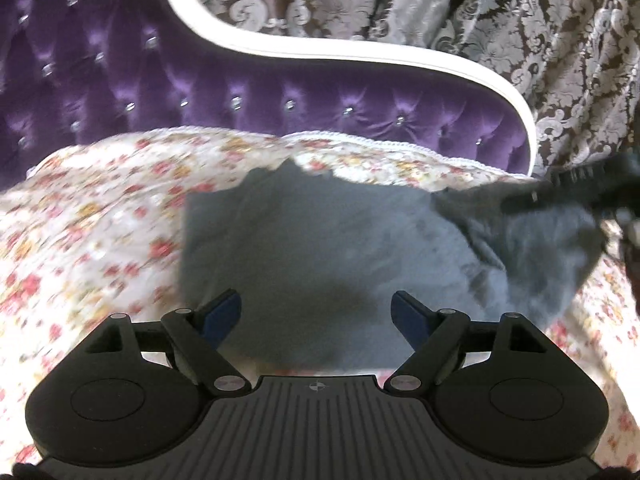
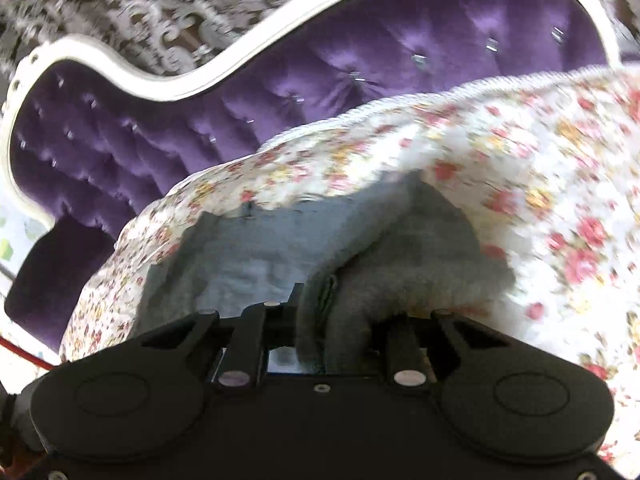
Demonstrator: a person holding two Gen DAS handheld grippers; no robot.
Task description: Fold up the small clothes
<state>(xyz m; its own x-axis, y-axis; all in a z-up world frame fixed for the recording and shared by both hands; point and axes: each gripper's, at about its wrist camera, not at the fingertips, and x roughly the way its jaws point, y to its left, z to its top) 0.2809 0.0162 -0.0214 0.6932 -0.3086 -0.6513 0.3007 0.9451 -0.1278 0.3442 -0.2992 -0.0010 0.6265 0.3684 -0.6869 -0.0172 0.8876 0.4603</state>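
A small grey garment (image 1: 320, 248) lies spread on a floral bedspread (image 1: 100, 220). My left gripper (image 1: 316, 312) hovers over its near part, open, its blue pads wide apart with nothing between them. The garment's right side is pulled up off the bed, and my right gripper (image 1: 560, 192) holds it there. In the right wrist view the grey garment (image 2: 248, 256) bunches up between the fingers of my right gripper (image 2: 336, 300), which is shut on a thick fold of it. That fold hides the fingertips.
A purple tufted headboard (image 1: 160, 80) with a white frame (image 1: 360, 54) rises just behind the bedspread (image 2: 540, 200). A patterned brown and silver curtain (image 1: 520, 40) hangs beyond it. Both views are blurred.
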